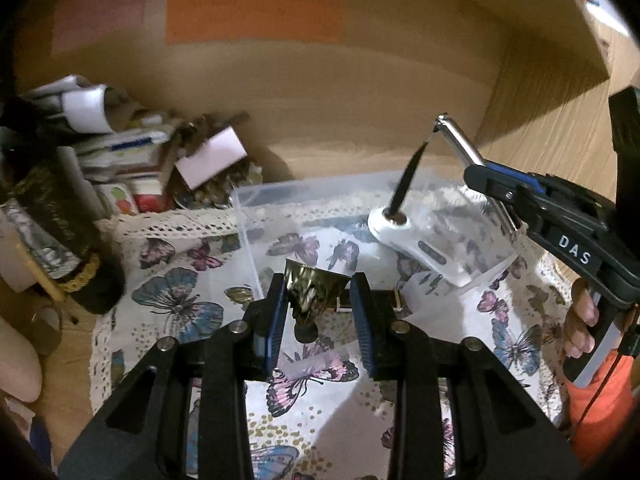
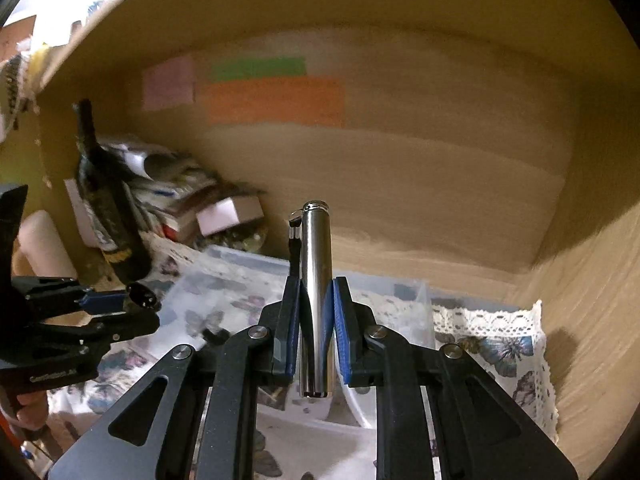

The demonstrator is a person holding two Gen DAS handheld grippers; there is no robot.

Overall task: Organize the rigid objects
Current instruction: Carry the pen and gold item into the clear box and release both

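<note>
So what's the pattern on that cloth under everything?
Butterflies, blue, pink and purple on white, with a lace edge: the tablecloth shows best in the left wrist view.

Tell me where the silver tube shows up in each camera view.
Left wrist: the silver tube is upper right, clamped in the right gripper, above the clear bin.
Right wrist: the tube stands dead centre between the fingers.
Shared landmark: the orange strip on the back wall.

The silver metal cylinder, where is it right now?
The silver metal cylinder is clamped in the right gripper, held above the clear plastic bin on the butterfly cloth.
</note>
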